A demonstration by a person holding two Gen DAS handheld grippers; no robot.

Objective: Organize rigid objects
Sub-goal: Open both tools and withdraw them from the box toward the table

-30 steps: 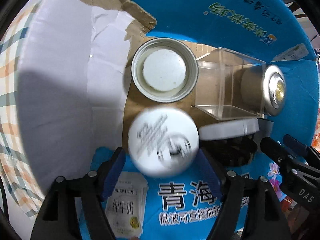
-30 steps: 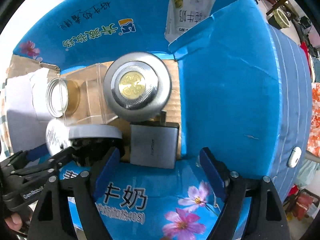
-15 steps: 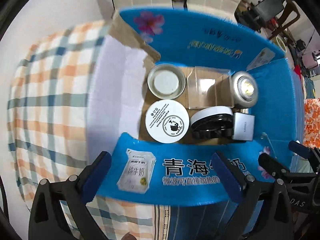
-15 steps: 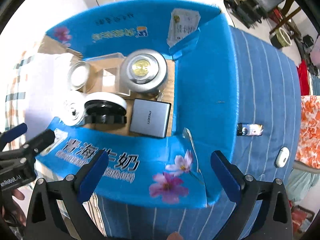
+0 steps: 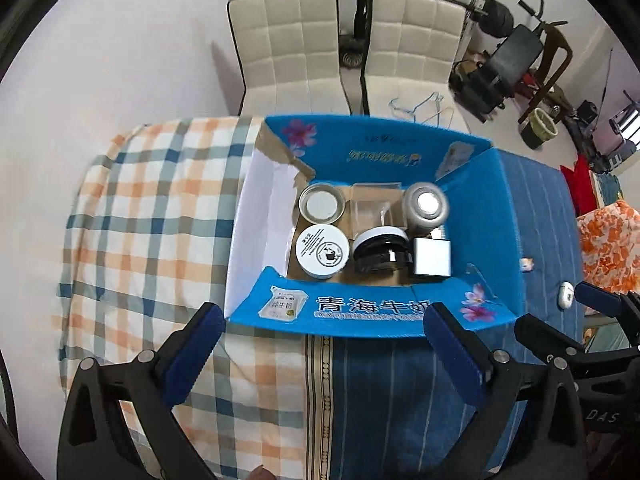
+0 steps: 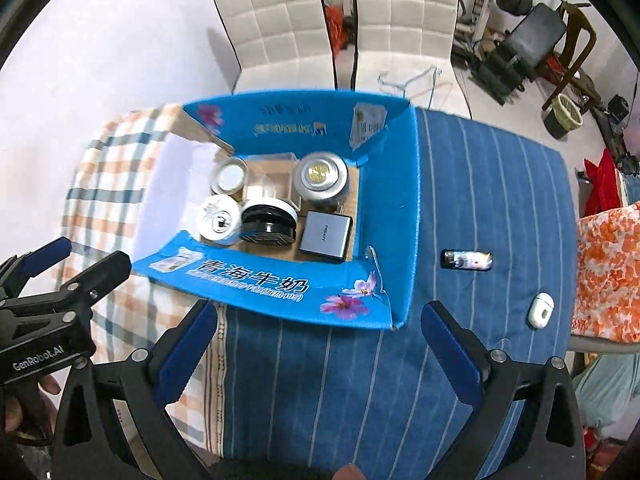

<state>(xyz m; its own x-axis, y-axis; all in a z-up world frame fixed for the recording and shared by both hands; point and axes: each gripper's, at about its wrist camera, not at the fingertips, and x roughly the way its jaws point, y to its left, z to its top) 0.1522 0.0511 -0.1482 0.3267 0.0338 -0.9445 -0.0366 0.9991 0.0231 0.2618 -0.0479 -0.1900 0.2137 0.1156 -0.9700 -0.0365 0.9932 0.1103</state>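
Observation:
An open blue cardboard box point(image 5: 360, 312) point(image 6: 280, 288) stands on the table. Inside lie a white round jar point(image 5: 322, 251) point(image 6: 218, 220), an open tin point(image 5: 322, 204) point(image 6: 229, 176), a clear plastic box point(image 5: 370, 210) point(image 6: 272, 182), a silver round canister point(image 5: 425, 204) point(image 6: 320, 176), a black jar with a white lid point(image 5: 380, 250) point(image 6: 269, 222) and a grey rectangular box point(image 5: 431, 257) point(image 6: 326, 236). My left gripper point(image 5: 320, 352) is open and empty, high above the box's near flap. My right gripper point(image 6: 316, 348) is also open and empty, above the blue cloth.
On the blue striped cloth right of the box lie a lighter point(image 6: 466, 259) and a white earbud case point(image 6: 541, 310) point(image 5: 565, 299). A checked cloth point(image 5: 152, 216) covers the table's left. Two white chairs point(image 5: 340, 44) stand behind the table. Exercise gear is at the far right.
Both grippers have pulled up and back out of the box. The white round jar, earlier between the left fingers, now lies in the box's front left corner.

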